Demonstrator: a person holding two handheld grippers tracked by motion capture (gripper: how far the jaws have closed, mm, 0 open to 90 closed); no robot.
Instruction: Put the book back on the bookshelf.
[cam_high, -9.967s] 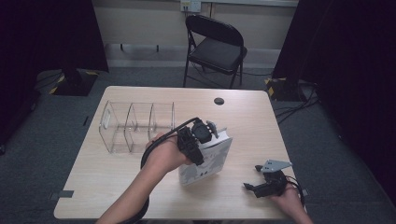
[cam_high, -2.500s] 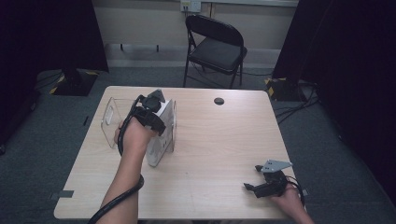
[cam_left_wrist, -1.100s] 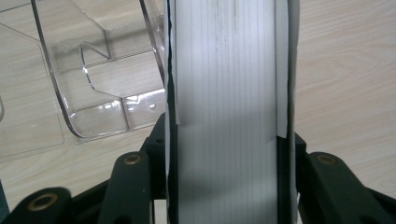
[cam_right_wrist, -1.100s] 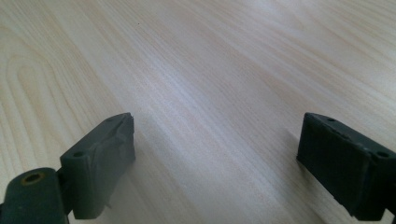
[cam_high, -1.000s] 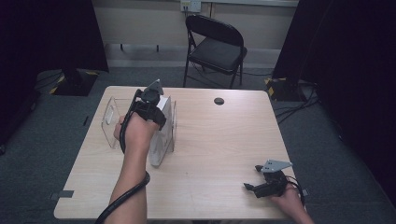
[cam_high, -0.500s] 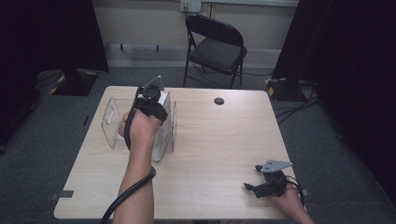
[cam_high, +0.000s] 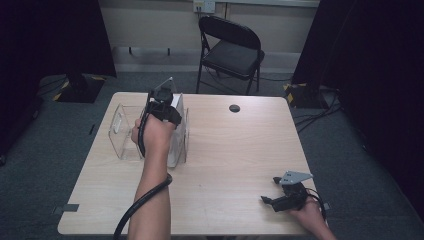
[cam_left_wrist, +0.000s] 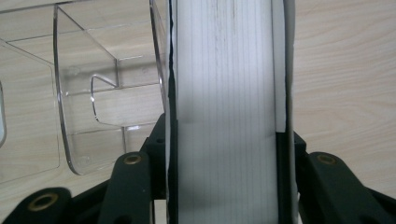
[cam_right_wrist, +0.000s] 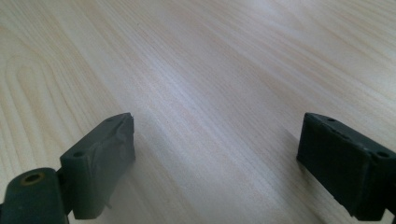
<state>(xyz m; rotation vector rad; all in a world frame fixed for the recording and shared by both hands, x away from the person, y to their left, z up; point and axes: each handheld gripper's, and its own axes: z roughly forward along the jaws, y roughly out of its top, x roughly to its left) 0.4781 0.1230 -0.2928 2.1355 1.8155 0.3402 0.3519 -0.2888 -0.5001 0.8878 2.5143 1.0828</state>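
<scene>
A thick white book (cam_left_wrist: 224, 93) stands on edge, its page edges facing the left gripper view. My left gripper (cam_left_wrist: 228, 140) is shut on it, one jaw pressed against each cover. In the high view the left gripper (cam_high: 162, 106) holds the book (cam_high: 176, 150) upright in the right-hand end of a clear plastic rack (cam_high: 120, 137) on the table's left. A clear divider (cam_left_wrist: 88, 107) of the rack stands just left of the book. My right gripper (cam_high: 269, 201) rests near the table's front right edge. Its jaws (cam_right_wrist: 219, 154) are open over bare wood.
A small black round object (cam_high: 234, 108) lies at the table's far edge. A black folding chair (cam_high: 230, 47) stands behind the table. Cables (cam_high: 320, 112) lie on the floor at the right. The rack's left compartments hold nothing.
Ten seconds ago the left gripper held the book at the table's middle; it has since carried it left to the rack. In the last second it shifted only slightly. The right gripper has stayed still.
</scene>
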